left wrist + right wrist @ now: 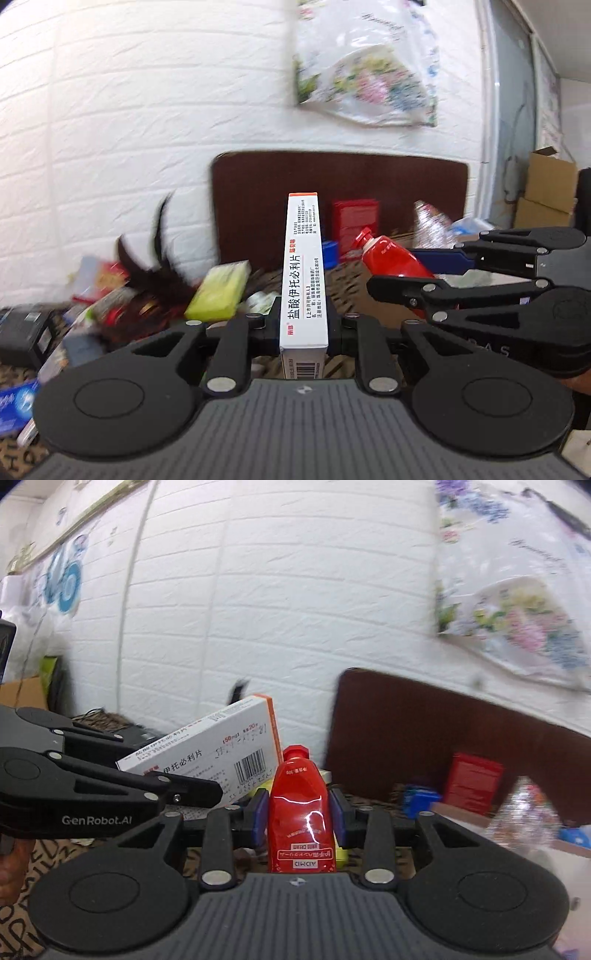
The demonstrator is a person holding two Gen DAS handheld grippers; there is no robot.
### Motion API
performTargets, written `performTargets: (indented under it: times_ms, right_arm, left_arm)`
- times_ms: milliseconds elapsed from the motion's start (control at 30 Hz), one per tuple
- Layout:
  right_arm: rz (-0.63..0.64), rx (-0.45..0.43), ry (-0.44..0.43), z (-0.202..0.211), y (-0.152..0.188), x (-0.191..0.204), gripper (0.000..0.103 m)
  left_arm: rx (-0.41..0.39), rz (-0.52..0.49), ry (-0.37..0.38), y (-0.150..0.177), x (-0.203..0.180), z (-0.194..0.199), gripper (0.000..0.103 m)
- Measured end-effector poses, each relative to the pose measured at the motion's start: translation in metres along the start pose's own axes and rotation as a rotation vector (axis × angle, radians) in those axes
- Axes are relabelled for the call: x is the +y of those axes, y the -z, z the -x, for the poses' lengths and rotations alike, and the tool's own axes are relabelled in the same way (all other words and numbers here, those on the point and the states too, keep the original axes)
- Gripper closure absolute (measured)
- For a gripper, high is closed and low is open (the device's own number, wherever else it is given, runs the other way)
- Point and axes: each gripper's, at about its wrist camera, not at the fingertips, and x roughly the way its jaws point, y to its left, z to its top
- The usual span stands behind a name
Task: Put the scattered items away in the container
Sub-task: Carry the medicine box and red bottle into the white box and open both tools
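Observation:
My left gripper (303,325) is shut on a white medicine box (303,273) with an orange end, held on edge above the table; the box also shows in the right wrist view (207,753). My right gripper (300,812) is shut on a red hand-cream tube (300,812), cap pointing forward; the tube also shows in the left wrist view (391,258), to the right of the box. The two grippers are side by side. A dark brown container wall (340,184) stands ahead against the white brick wall, also visible in the right wrist view (443,738).
Scattered items lie at the left: a yellow-green packet (218,291), dark feathers (155,273), a black box (22,332), a blue toothpaste box (14,406). A red box (354,221), a blue item (328,251) and a crinkled clear bottle (432,225) sit by the container. Cardboard boxes (546,188) stand far right.

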Motion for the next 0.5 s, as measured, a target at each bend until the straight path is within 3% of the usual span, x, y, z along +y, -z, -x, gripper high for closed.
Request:
performTargets:
  times_ms: [300,500]
  right_arm:
    - [-0.079,-0.004,0.211,0.05,0.013,-0.09,0.07]
    - [-0.148,0.046,0.293,0.047,0.038,-0.132,0.07]
  left_arm:
    - [-0.007,-0.054,0.163,-0.028,-0.085,-0.058,0.083]
    - [0.043,-0.02,0.163,-0.034,-0.117,-0.103,0.083]
